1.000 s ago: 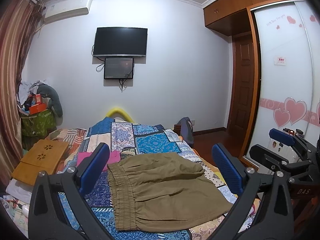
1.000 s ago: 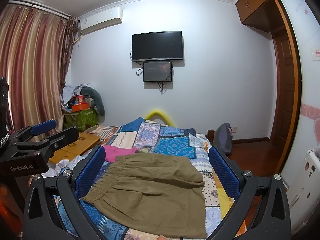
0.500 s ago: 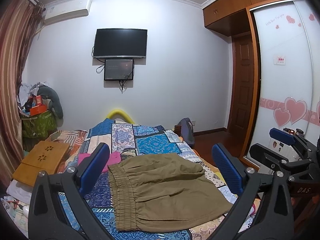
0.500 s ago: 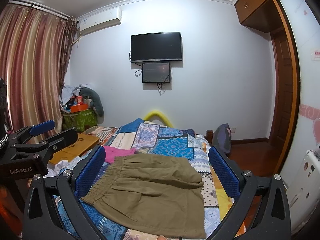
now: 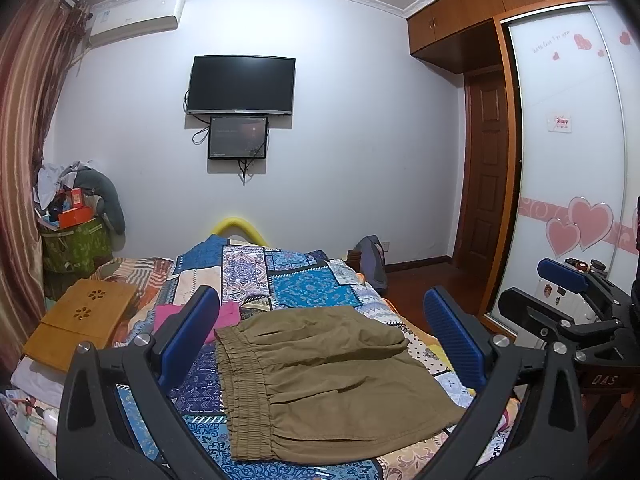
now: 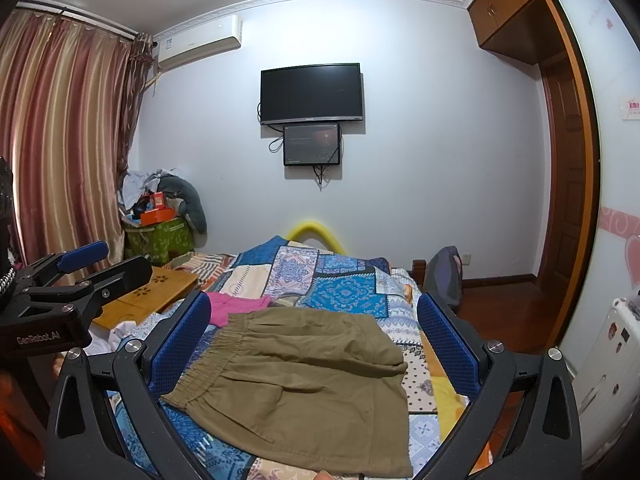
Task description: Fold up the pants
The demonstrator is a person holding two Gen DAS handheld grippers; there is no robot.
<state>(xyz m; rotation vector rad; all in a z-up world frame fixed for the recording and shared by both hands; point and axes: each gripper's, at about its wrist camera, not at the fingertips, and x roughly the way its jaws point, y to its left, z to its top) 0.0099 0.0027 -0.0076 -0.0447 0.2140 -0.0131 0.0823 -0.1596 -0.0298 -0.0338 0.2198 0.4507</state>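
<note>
The olive-brown pants (image 5: 328,380) lie folded into a compact rectangle on the patchwork bedspread (image 5: 304,284), elastic waistband to the left. They also show in the right wrist view (image 6: 304,384). My left gripper (image 5: 320,340) is open and empty, held above and in front of the pants. My right gripper (image 6: 312,344) is open and empty, also above the pants. The right gripper shows at the right edge of the left wrist view (image 5: 568,308). The left gripper shows at the left of the right wrist view (image 6: 80,276).
A pink garment (image 5: 224,316) lies beside the waistband. A wooden lap desk (image 5: 80,320) sits on the bed's left side. A green box piled with clutter (image 5: 76,236) stands in the corner. A wardrobe with heart stickers (image 5: 576,200) is on the right.
Both grippers have drifted slightly; the pants sit a little lower in both views. Nothing was grasped or released.
</note>
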